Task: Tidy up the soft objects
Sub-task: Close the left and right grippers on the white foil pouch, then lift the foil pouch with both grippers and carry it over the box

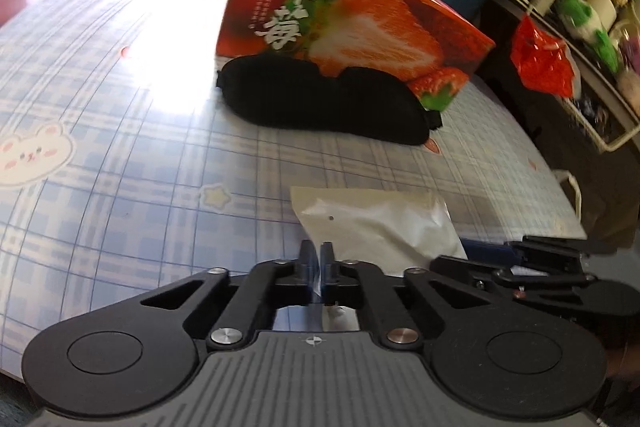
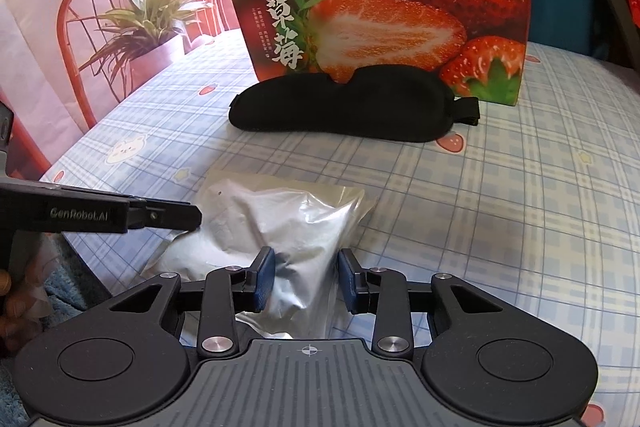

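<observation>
A soft white item sealed in a crinkled clear plastic bag (image 2: 280, 227) lies on the checked tablecloth near the front edge. My left gripper (image 1: 317, 259) is shut on the bag's (image 1: 376, 223) thin near-left edge; in the right wrist view it reaches in from the left. My right gripper (image 2: 307, 279) is shut on the bag's near bulge, and its blue pads (image 2: 266, 277) squeeze the film from both sides. Farther back a black eye mask (image 2: 348, 107) lies flat against the front of an open-topped strawberry box (image 2: 400, 27).
The tablecloth (image 2: 520, 207) stretches bare to the right of the bag. The table edge drops off at the near left (image 2: 76, 259), where a hand (image 2: 12, 307) holds the left gripper. A cluttered shelf with a red bag (image 1: 544, 63) stands to the right.
</observation>
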Demonstrator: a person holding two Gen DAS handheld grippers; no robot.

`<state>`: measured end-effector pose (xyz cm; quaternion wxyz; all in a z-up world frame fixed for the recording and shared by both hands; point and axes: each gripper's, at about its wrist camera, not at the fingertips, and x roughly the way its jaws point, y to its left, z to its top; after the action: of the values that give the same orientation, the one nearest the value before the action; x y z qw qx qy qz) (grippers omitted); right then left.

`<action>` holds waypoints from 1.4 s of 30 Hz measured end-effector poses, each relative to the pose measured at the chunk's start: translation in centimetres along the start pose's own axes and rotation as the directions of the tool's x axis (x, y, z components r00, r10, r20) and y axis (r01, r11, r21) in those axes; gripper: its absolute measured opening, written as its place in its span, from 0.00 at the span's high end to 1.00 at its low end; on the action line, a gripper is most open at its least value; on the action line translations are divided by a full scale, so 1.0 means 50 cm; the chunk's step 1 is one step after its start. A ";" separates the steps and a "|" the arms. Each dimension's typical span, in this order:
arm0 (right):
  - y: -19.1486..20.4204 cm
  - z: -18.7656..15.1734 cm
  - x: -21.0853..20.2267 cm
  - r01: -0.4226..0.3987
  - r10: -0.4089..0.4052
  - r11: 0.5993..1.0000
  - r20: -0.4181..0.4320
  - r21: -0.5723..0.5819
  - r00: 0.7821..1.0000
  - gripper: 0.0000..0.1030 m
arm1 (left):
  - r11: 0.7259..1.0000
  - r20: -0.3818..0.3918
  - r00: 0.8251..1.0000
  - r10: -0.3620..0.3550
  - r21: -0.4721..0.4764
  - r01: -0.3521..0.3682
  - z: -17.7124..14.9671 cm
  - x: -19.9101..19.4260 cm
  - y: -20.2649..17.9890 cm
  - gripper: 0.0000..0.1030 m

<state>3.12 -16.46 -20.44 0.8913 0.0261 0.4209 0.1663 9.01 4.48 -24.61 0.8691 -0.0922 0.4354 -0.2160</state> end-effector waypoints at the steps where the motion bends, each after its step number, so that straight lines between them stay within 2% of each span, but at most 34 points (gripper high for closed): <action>1: -0.001 0.000 0.000 0.000 0.000 1.000 0.000 0.001 1.000 0.69 | 1.000 0.002 1.000 0.000 0.007 0.000 0.000 0.001 -0.002 0.99; 5: -0.003 0.001 -0.006 -0.013 0.013 1.000 0.016 0.020 1.000 0.72 | 0.998 0.030 0.999 0.014 0.058 -0.016 0.000 -0.003 -0.019 0.99; 12: -0.003 0.015 -0.032 -0.013 0.011 1.000 0.096 0.017 0.995 0.75 | 0.998 0.111 0.994 -0.022 0.061 0.015 0.018 -0.029 -0.024 0.99; 18: -0.012 0.055 -0.062 -0.001 0.001 1.000 0.182 -0.002 0.983 0.75 | 0.996 0.175 0.982 -0.074 0.067 0.063 0.069 -0.056 -0.040 0.99; 22: -0.029 0.102 -0.083 0.019 -0.017 1.000 0.242 -0.007 0.970 0.77 | 0.992 0.210 0.971 -0.114 0.076 0.100 0.121 -0.071 -0.059 0.99; 27: -0.050 0.174 -0.107 0.056 -0.047 0.998 0.316 -0.020 0.948 0.82 | 0.987 0.269 0.954 -0.135 0.122 0.105 0.191 -0.078 -0.095 0.99; 42: -0.105 0.381 -0.074 0.139 -0.086 0.986 0.448 -0.087 0.890 0.82 | 0.989 0.369 0.922 -0.119 0.125 0.078 0.377 -0.025 -0.112 0.99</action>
<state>16.86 -20.79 -6.39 0.9718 -0.0133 0.1973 0.1285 21.70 -0.45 -10.38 0.9280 -0.1066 0.2434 -0.2611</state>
